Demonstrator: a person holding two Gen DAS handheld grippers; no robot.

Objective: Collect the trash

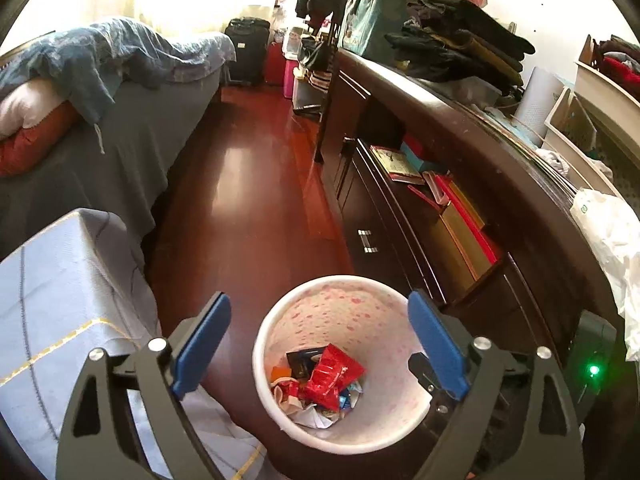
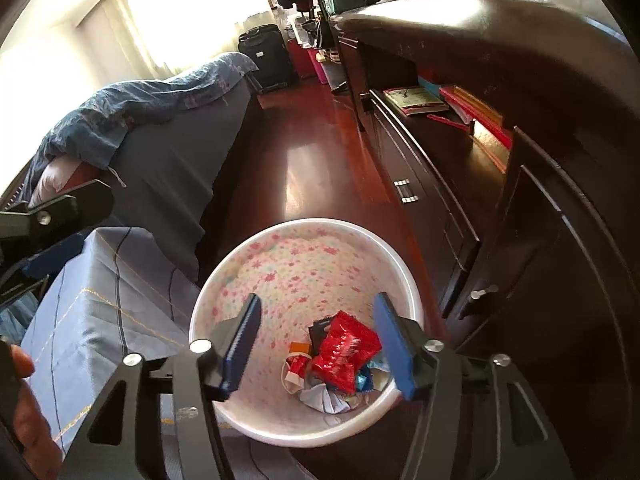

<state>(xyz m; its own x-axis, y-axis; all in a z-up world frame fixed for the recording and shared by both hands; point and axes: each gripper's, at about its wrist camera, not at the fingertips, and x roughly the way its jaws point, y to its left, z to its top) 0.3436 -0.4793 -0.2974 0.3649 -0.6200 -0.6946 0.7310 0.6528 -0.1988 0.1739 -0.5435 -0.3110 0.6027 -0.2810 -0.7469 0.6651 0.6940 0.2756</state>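
Both my tongs hang above the waste bin on the floor; my right tongs stand apart, empty, directly over the red wrapper lying in the bin's bottom; my left tongs gape wider, also empty, straddling the rim; right hand nearer; wrapper's long axis runs roughly away from me.

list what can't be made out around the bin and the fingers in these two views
- Bin base and outside: both views, hidden by its own rim, partly by the gripper frames.
- Trash under the red wrapper: covered by it, pieces too small to name.
- Right gripper in left view: only a dark part shows behind a blue finger.
- Left gripper in right view: cut off at the left edge.
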